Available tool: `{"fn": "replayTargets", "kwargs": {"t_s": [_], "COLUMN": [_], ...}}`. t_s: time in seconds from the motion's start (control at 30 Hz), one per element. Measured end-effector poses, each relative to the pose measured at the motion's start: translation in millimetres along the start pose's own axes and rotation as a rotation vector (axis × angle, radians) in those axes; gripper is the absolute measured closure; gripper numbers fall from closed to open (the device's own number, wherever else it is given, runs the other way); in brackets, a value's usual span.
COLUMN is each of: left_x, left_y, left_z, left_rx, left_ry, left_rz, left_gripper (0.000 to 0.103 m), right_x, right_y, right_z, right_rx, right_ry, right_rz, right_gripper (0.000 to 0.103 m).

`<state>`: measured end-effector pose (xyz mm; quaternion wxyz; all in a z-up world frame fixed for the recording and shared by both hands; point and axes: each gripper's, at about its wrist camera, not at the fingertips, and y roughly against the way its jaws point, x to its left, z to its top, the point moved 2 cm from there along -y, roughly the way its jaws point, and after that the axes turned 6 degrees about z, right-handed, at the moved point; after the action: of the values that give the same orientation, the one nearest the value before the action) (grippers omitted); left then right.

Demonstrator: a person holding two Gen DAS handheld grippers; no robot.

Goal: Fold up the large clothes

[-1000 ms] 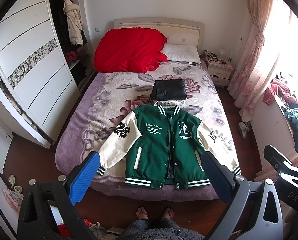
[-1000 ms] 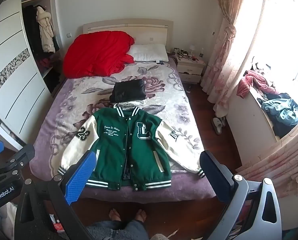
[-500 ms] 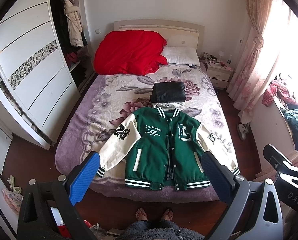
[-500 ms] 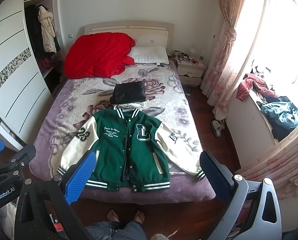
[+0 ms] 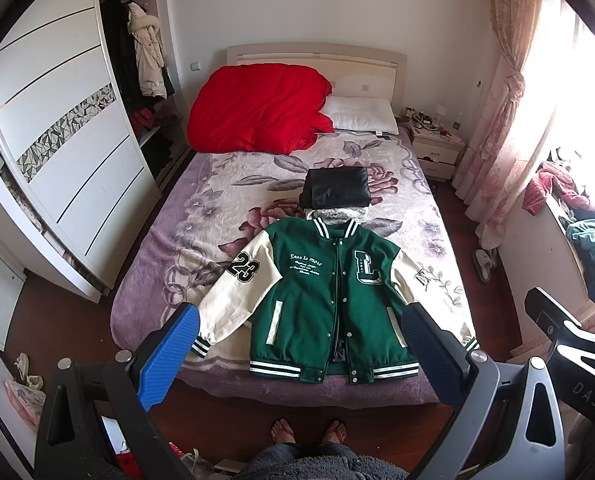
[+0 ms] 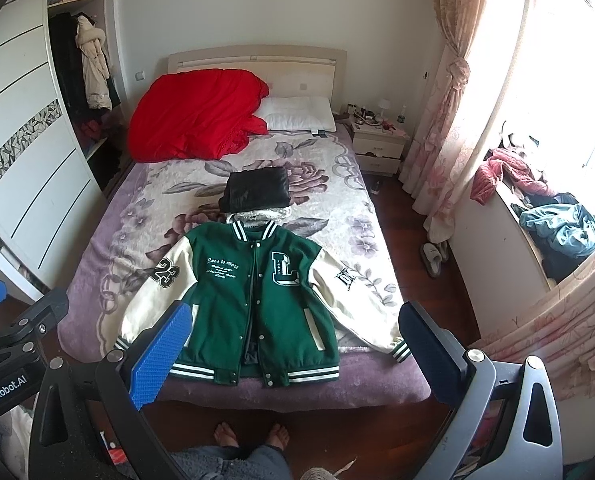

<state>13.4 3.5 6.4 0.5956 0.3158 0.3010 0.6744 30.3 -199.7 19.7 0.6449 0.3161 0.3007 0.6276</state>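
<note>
Green varsity jacket [image 5: 329, 300] lies flat, front up, at the foot edge of the bed [image 5: 169, 248], collar toward the headboard, hem nearest the person, sleeves angled out. Left gripper [image 5: 297, 354] and right gripper [image 6: 293, 350] both hang wide apart, empty, short of the hem; each looks nearest its own cuff, with bare blanket either side for swinging sleeves inward

both cameras drift slightly lower over the bed [image 5: 177, 216]; jacket [image 5: 329, 292] sits marginally lower in frame.
</note>
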Motion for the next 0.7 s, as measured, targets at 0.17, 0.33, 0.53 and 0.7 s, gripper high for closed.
{"fn": "replayTargets", "kwargs": {"t_s": [0.17,0.33,0.53,0.7], "left_x": [-1.4,-2.8,-4.7,-4.2], "left_y": [2.9,2.1,2.1,1.9], "left_z": [3.0,2.5,2.4,1.8], "left_rx": [-0.007,-0.009,-0.01,-0.011], "left_ry": [-0.003,-0.003,-0.002,-0.004], "left_rz": [0.0,0.001,0.0,-0.001], "left_gripper": [0.0,0.0,0.0,0.0], "right_x": [-5.3,-9.1,-10.1,-9.6], "right_y": [8.7,12.5,12.1,12.0], "right_z": [5.4,14.2,7.5,6.2], "right_rx": [-0.004,-0.009,-0.011,-0.013], "right_ry": [0.0,-0.004,-0.004,-0.005], "right_rz": [0.002,0.002,0.002,0.002], "right_gripper": [0.0,0.0,0.0,0.0]}}
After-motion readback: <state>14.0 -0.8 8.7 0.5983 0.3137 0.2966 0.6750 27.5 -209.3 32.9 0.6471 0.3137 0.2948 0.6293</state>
